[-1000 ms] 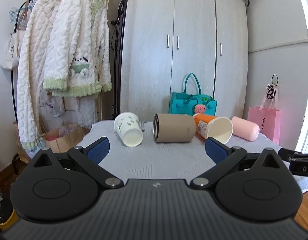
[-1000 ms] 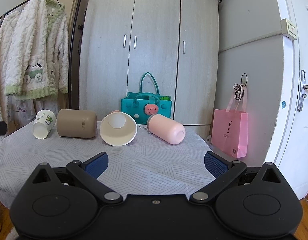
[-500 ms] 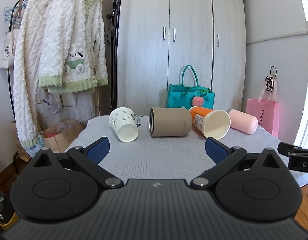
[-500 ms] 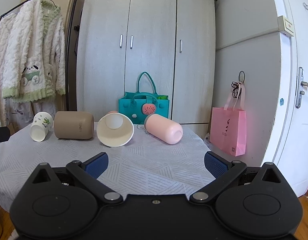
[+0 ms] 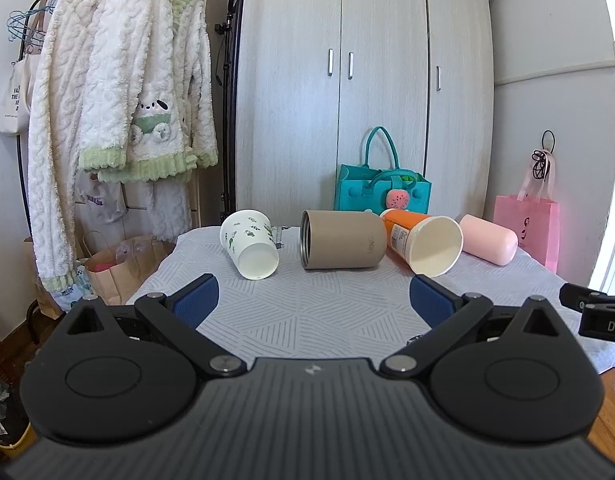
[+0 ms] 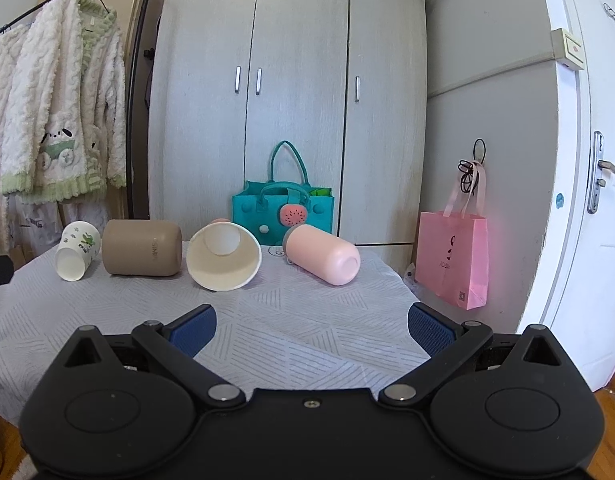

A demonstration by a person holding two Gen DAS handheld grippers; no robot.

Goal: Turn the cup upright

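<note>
Several cups lie on their sides in a row on the grey patterned tablecloth [image 5: 307,320]: a white leaf-print cup [image 5: 249,243] [image 6: 76,249], a tan tumbler [image 5: 341,239] [image 6: 142,247], an orange paper cup [image 5: 425,244] [image 6: 223,257] and a pink tumbler [image 5: 489,239] [image 6: 322,254]. My left gripper [image 5: 312,300] is open and empty, short of the cups. My right gripper [image 6: 311,328] is open and empty, facing the orange and pink cups.
A teal tote bag [image 6: 282,210] stands behind the table against a grey wardrobe [image 6: 291,100]. A pink gift bag [image 6: 453,258] hangs at the right by a white door. Fleece robes [image 5: 119,108] hang on a rack at the left, paper bags below.
Both cameras have shifted slightly, so the cups sit a little lower in each view. No cup has moved, and both grippers stay open.
</note>
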